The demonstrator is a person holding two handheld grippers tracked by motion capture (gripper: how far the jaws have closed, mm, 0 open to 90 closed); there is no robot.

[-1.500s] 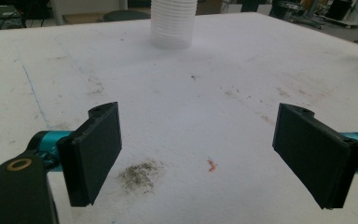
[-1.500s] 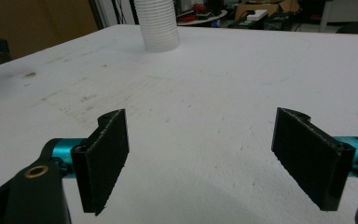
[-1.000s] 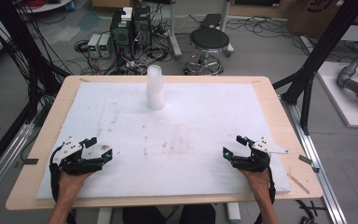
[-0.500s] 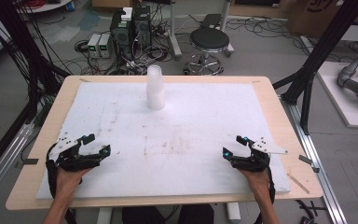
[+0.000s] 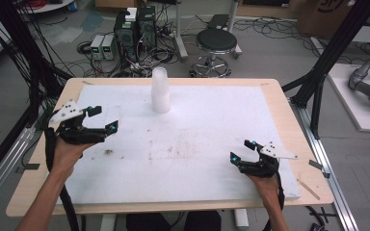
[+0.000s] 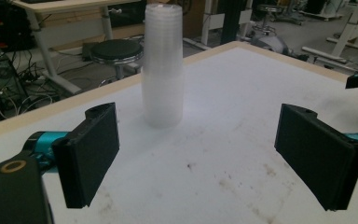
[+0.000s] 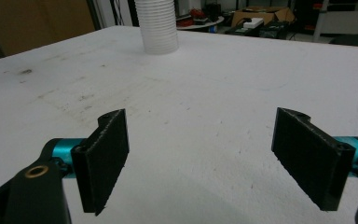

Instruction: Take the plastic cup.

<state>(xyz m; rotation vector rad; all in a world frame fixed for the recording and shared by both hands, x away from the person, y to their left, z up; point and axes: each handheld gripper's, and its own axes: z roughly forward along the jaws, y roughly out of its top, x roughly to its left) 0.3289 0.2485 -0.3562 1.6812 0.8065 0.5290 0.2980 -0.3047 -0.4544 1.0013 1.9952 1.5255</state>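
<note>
A tall stack of translucent white plastic cups (image 5: pixel 160 90) stands upright near the far edge of the white table (image 5: pixel 212 120). In the left gripper view the cup stack (image 6: pixel 162 65) rises straight ahead, beyond the jaws. My left gripper (image 5: pixel 103 120) is lifted above the table's left side, open and empty (image 6: pixel 205 154). My right gripper (image 5: pixel 243 151) rests low near the front right, open with nothing between its fingers (image 7: pixel 205 158). The cup stack (image 7: pixel 157 25) shows far off in the right gripper view.
The white sheet has dark smudges (image 5: pixel 108 152) around its middle and left. A black stool (image 5: pixel 216 42) and computer boxes (image 5: pixel 135 29) with cables sit on the floor beyond the far edge. Black frame posts (image 5: pixel 332 53) stand at the right.
My left gripper has risen and moved forward, toward the cup stack. The right gripper has stayed where it was.
</note>
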